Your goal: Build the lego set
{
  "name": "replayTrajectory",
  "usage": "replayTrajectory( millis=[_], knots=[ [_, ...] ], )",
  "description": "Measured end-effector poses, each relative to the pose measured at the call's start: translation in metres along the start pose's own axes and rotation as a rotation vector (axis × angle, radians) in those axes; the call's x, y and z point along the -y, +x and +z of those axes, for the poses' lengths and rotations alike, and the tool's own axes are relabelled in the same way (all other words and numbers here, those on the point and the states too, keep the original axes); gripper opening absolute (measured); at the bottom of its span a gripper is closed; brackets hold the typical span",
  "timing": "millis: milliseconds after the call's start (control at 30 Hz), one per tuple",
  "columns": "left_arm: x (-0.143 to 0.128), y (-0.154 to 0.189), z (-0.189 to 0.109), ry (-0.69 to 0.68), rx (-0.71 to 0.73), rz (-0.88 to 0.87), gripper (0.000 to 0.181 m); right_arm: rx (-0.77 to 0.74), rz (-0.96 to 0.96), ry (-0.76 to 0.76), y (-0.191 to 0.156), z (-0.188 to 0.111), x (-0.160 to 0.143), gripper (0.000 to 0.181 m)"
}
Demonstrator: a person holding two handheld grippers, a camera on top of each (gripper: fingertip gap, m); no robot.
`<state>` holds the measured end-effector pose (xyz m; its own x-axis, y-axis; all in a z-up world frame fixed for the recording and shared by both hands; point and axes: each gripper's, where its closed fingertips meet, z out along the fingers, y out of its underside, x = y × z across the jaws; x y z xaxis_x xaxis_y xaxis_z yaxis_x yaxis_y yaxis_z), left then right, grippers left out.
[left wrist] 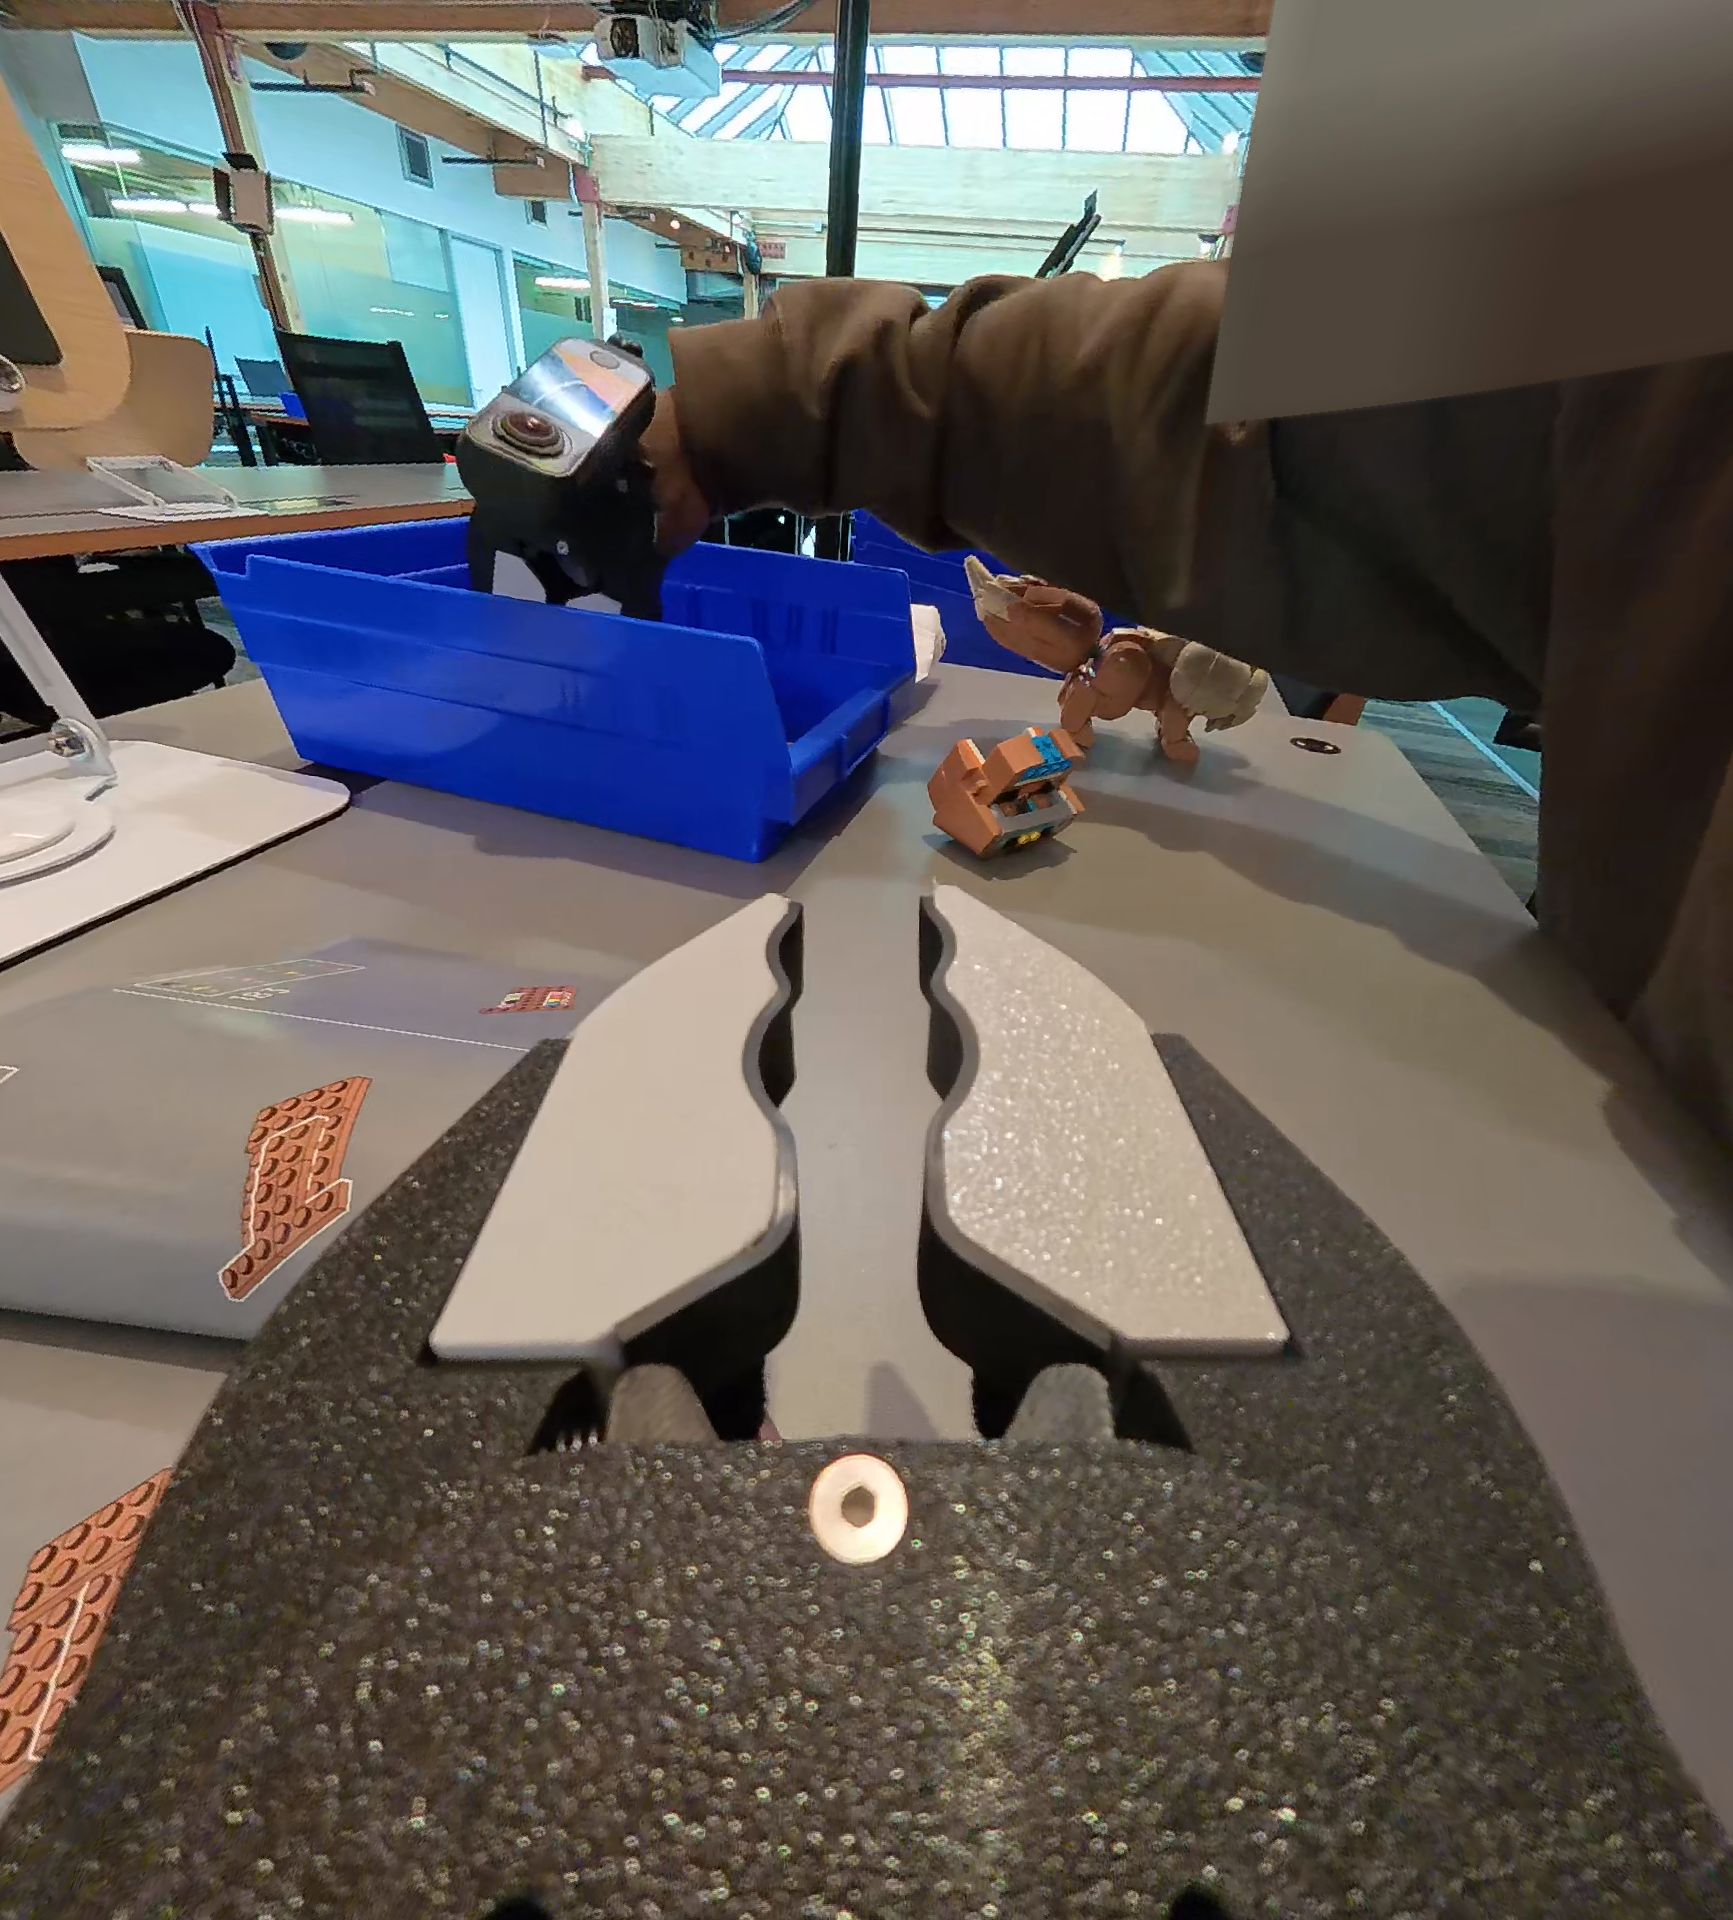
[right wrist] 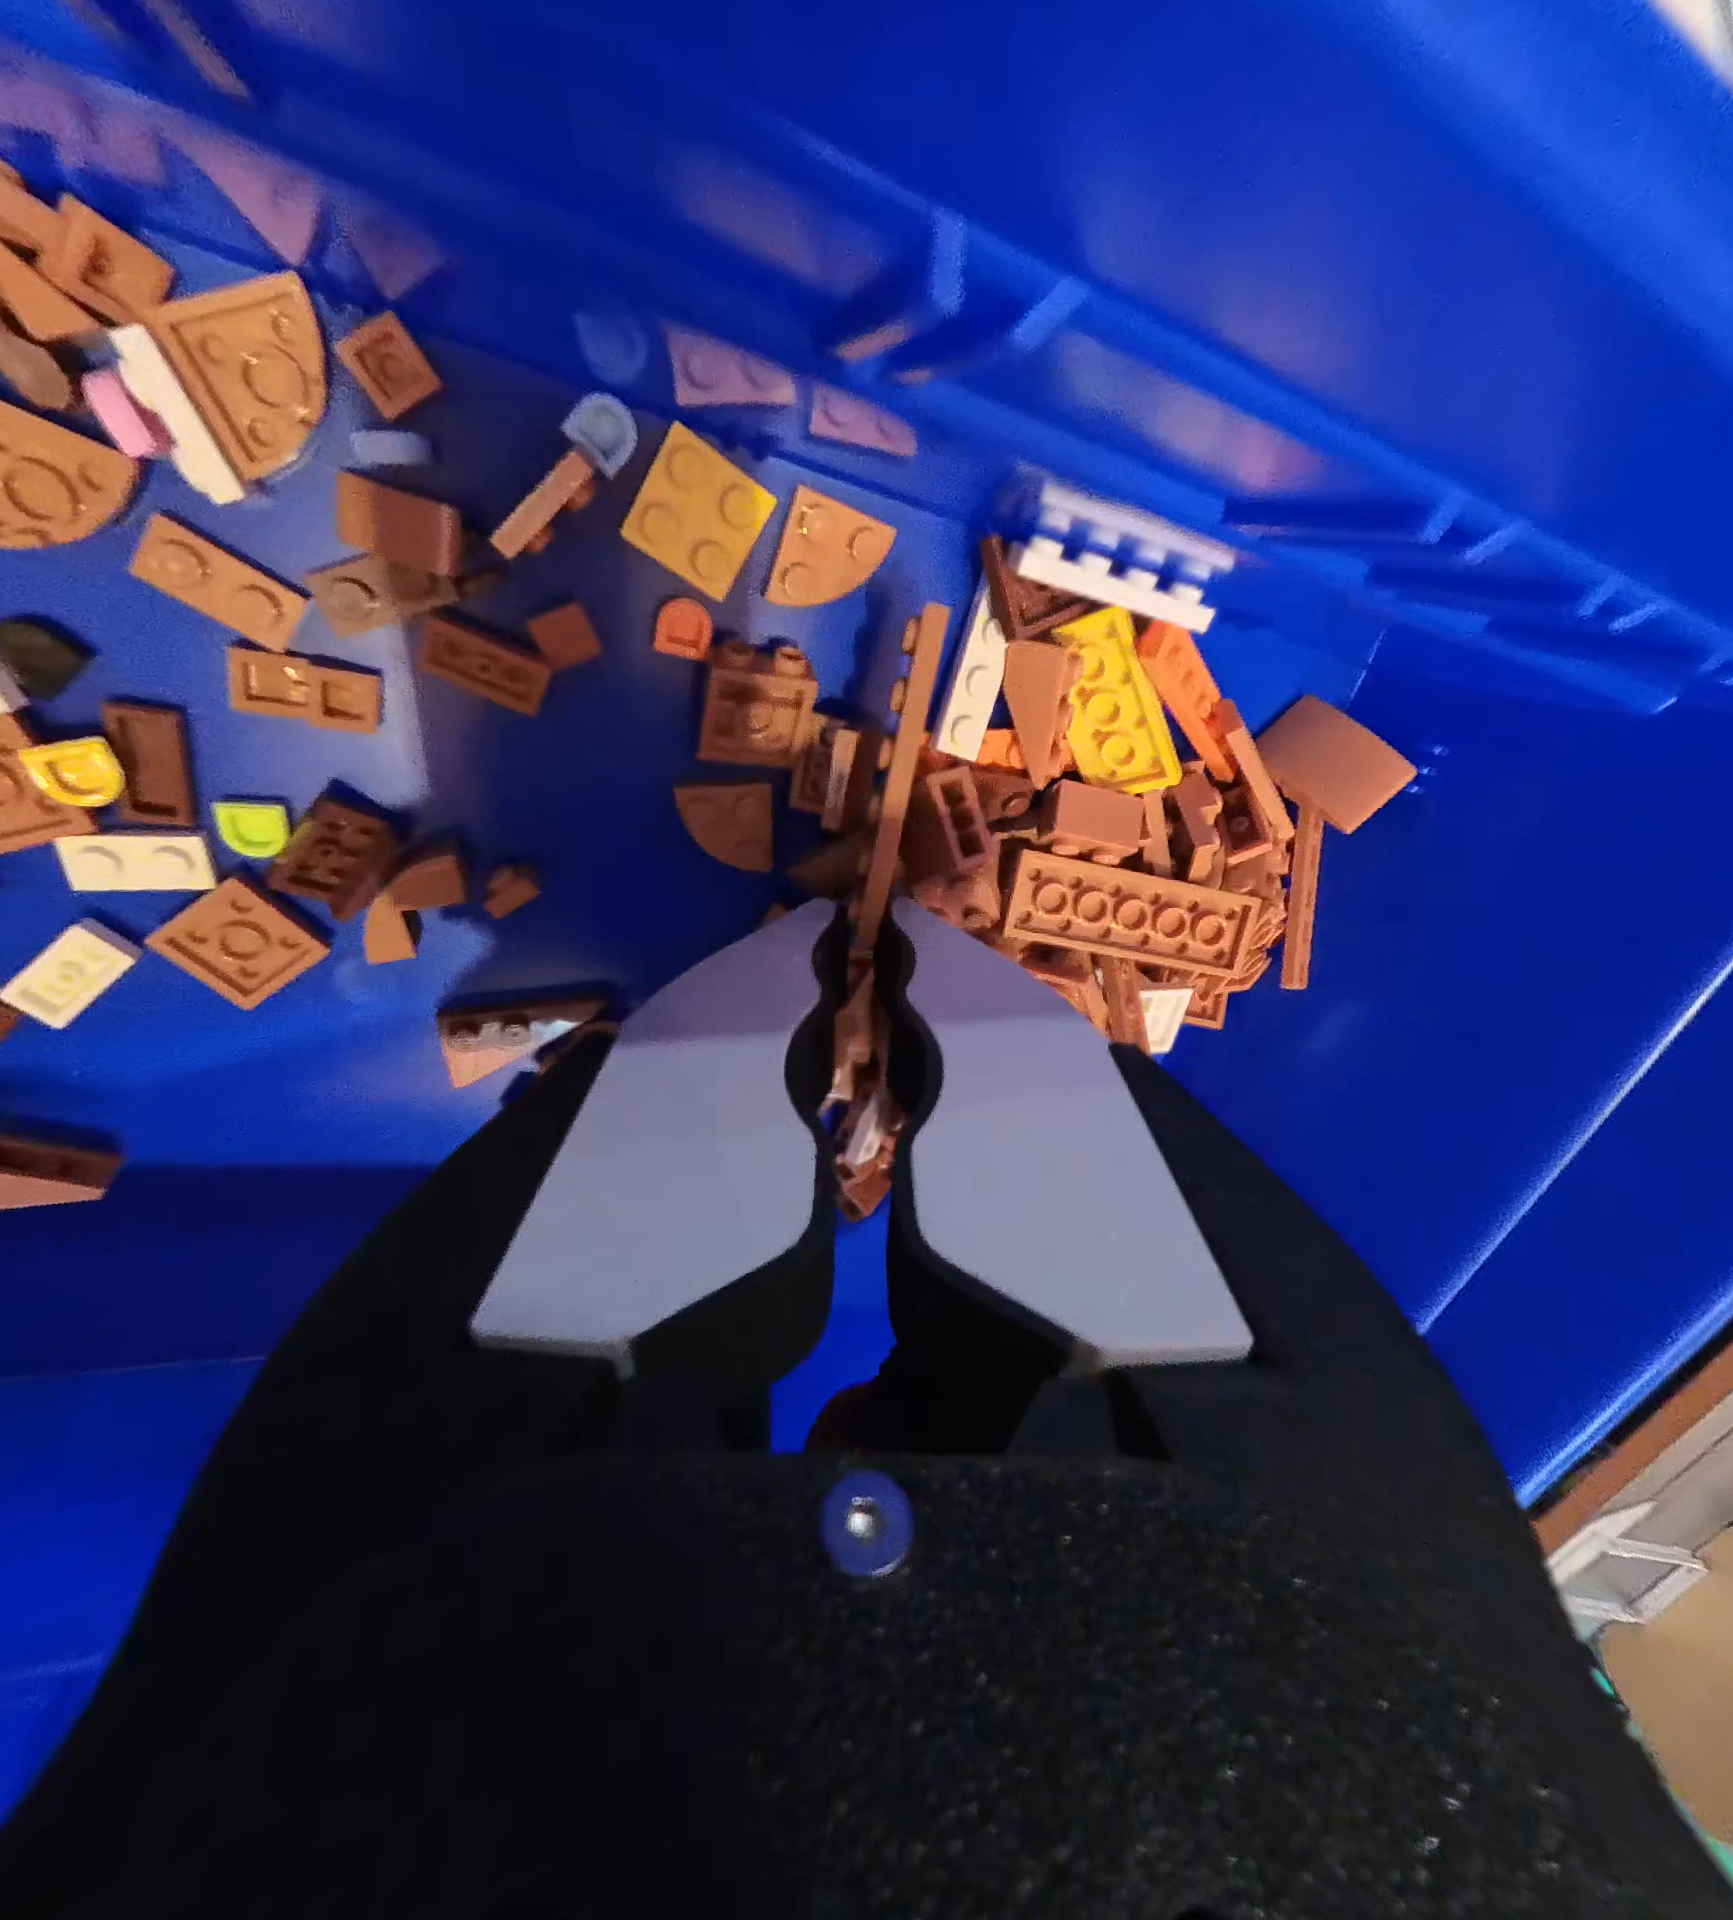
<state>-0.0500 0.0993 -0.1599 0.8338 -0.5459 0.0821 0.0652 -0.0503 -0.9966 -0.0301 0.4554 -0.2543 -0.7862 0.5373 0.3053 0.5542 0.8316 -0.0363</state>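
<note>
My right gripper [right wrist: 864, 914] is down inside the blue bin [right wrist: 1257, 260] and is shut on a thin brown plate [right wrist: 909, 748]. The plate is seen edge-on and sticks out beyond the fingertips over a heap of brown, yellow and white bricks [right wrist: 1132, 831]. The left wrist view shows this gripper [left wrist: 571, 561] reaching into the bin [left wrist: 529, 686], with its fingertips hidden by the bin wall. My left gripper [left wrist: 860, 914] is open and empty, low over the grey table [left wrist: 1257, 987]. A small brown sub-build [left wrist: 1007, 790] lies just beyond it.
A brown dinosaur model [left wrist: 1142, 665] stands behind the sub-build. An open instruction booklet [left wrist: 166, 1122] lies at the left. A white stand base [left wrist: 62, 821] sits at the far left. Loose bricks [right wrist: 218, 623] cover the bin floor. A person's sleeve [left wrist: 1049, 416] crosses above the table. Left tips to right tips: about 35 cm. Left tips and right tips are each some 25 cm from the small brown sub-build [left wrist: 1007, 790].
</note>
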Motion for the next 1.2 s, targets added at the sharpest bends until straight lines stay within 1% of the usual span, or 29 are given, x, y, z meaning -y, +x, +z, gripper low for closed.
replayTrajectory(
  millis=[100, 267, 367, 467, 533, 567, 633, 700, 767, 833, 900, 967, 1000, 1067, 1200],
  knots=[
    [-0.001, 0.0, 0.0, -0.004, 0.001, 0.001, 0.021, 0.024, 0.073, 0.023, -0.006, -0.007, 0.0, 0.004],
    [-0.002, 0.001, 0.0, -0.016, 0.001, -0.001, 0.021, 0.137, 0.304, 0.098, -0.025, -0.028, -0.002, 0.005],
    [-0.003, 0.002, 0.0, -0.019, 0.0, -0.011, 0.021, 0.199, 0.452, 0.194, -0.038, -0.049, 0.007, 0.005],
    [-0.006, 0.005, 0.0, -0.044, -0.017, -0.047, 0.022, 0.183, 0.553, 0.288, -0.052, -0.081, 0.025, 0.005],
    [-0.012, 0.008, -0.001, -0.089, -0.037, -0.062, 0.023, 0.154, 0.593, 0.359, -0.069, -0.109, 0.047, 0.004],
    [-0.016, 0.01, -0.001, -0.12, -0.041, -0.058, 0.025, 0.156, 0.614, 0.412, -0.082, -0.125, 0.064, 0.004],
    [-0.026, 0.015, -0.001, -0.199, -0.06, -0.032, 0.029, 0.191, 0.663, 0.539, -0.115, -0.154, 0.106, 0.004],
    [-0.038, 0.018, -0.002, -0.285, -0.063, 0.006, 0.032, 0.257, 0.716, 0.654, -0.157, -0.17, 0.153, 0.004],
    [-0.048, 0.02, -0.002, -0.359, -0.059, 0.035, 0.033, 0.327, 0.811, 0.756, -0.194, -0.171, 0.199, 0.004],
    [-0.054, 0.021, -0.001, -0.396, -0.056, 0.049, 0.033, 0.465, 0.945, 0.854, -0.228, -0.161, 0.243, 0.004],
    [-0.056, 0.022, -0.001, -0.409, -0.057, 0.05, 0.033, 0.621, 1.108, 0.931, -0.251, -0.146, 0.28, 0.004],
    [-0.056, 0.022, -0.001, -0.413, -0.056, 0.037, 0.033, 0.755, 1.262, 0.98, -0.263, -0.131, 0.307, 0.004],
    [-0.056, 0.022, -0.002, -0.415, -0.056, 0.028, 0.034, 0.803, 1.328, 0.991, -0.266, -0.123, 0.316, 0.004],
    [-0.057, 0.02, -0.003, -0.418, -0.045, 0.016, 0.034, 0.845, 1.445, 1.008, -0.266, -0.113, 0.324, 0.004],
    [-0.058, 0.02, -0.005, -0.425, -0.043, 0.018, 0.034, 0.847, 1.589, 1.029, -0.258, -0.103, 0.323, 0.004]
  ],
)
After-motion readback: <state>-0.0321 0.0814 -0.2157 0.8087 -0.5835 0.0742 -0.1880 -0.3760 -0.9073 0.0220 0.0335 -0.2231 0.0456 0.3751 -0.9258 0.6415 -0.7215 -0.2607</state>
